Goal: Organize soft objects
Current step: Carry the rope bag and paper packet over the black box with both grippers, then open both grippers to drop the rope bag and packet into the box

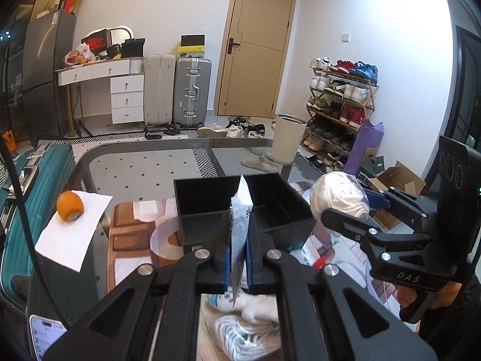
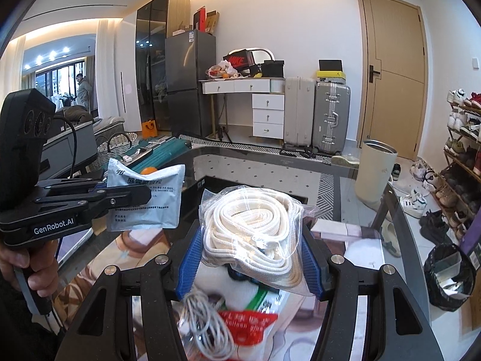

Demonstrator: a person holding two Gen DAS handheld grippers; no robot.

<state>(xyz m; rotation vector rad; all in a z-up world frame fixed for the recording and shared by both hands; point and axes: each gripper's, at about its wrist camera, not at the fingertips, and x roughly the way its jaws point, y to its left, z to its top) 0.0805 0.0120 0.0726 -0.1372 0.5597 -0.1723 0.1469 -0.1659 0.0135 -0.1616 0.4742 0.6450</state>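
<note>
My left gripper [image 1: 239, 258] is shut on a flat pale blue packet [image 1: 240, 225], held upright just in front of a black two-compartment box [image 1: 288, 234] on the glass table. The packet also shows in the right wrist view [image 2: 144, 198]. My right gripper [image 2: 251, 258] is shut on a clear bag of coiled cream strap [image 2: 252, 228], held above the table. In the left wrist view that bag [image 1: 339, 198] hangs just right of the box. Another bagged cream strap [image 1: 249, 334] lies below my left gripper.
An orange fruit [image 1: 69, 206] sits on white paper [image 1: 72, 234] at the table's left. A red-green-white packet [image 2: 252, 316] and a white cable [image 2: 204, 328] lie under my right gripper. A phone [image 1: 45, 340] lies at the near left. A teal suitcase [image 1: 21, 210] stands beside the table.
</note>
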